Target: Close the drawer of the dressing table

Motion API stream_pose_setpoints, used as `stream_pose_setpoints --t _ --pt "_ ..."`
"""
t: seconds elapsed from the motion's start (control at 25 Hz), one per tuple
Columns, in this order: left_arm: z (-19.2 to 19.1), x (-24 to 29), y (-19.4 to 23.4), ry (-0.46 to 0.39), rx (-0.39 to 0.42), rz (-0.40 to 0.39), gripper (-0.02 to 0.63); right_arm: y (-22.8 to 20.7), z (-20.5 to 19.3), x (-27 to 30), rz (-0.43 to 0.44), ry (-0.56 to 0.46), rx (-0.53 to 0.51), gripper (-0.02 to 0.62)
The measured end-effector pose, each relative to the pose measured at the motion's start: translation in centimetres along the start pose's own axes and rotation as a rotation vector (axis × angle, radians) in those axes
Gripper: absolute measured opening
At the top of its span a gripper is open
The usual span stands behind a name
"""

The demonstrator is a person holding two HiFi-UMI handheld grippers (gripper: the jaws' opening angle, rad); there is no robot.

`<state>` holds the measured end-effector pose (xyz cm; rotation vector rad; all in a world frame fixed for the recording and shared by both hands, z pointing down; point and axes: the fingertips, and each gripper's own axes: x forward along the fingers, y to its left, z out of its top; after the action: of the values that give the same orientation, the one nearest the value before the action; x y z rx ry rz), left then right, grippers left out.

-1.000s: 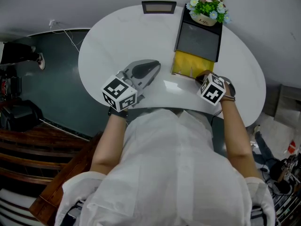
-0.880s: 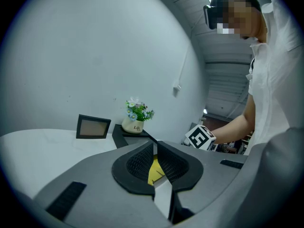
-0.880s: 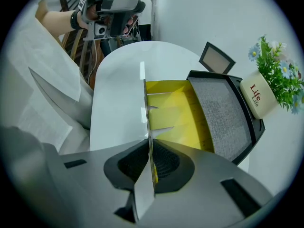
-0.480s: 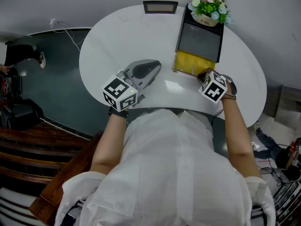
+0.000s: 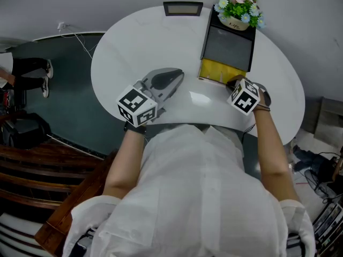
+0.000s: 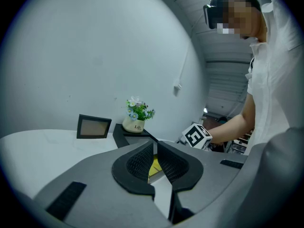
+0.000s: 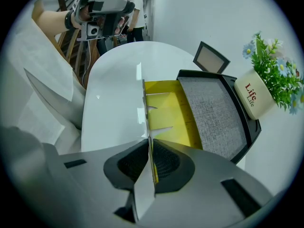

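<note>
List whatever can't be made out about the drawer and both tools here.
- Head view: the tips of the right tool on the drawer are hidden under its marker cube.
- Left gripper view: the body of the left tool blocks all but a yellow sliver of the drawer.
- Every view: the drawer's length inside the black case is covered by its grey top.
- Flower pot: the print under "Life" is too small.

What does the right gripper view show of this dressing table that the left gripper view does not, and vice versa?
Only the right gripper view: the right gripper shut on the drawer front, and the open drawer's yellow compartments. Only the left gripper view: the left gripper, jaws together and empty, and the person's headset. Both: the flower pot, the picture frame, the white table.
</note>
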<state>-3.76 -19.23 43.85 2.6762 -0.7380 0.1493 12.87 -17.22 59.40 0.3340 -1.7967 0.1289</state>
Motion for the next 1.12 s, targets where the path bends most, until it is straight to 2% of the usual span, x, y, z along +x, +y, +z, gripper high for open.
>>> stream_pose_setpoints --t 1.12 --pt "0.5 1.5 0.6 0.01 -0.005 0.0 0.034 -3.8 0.1 0.4 -0.091 -0.005 0.011 0.023"
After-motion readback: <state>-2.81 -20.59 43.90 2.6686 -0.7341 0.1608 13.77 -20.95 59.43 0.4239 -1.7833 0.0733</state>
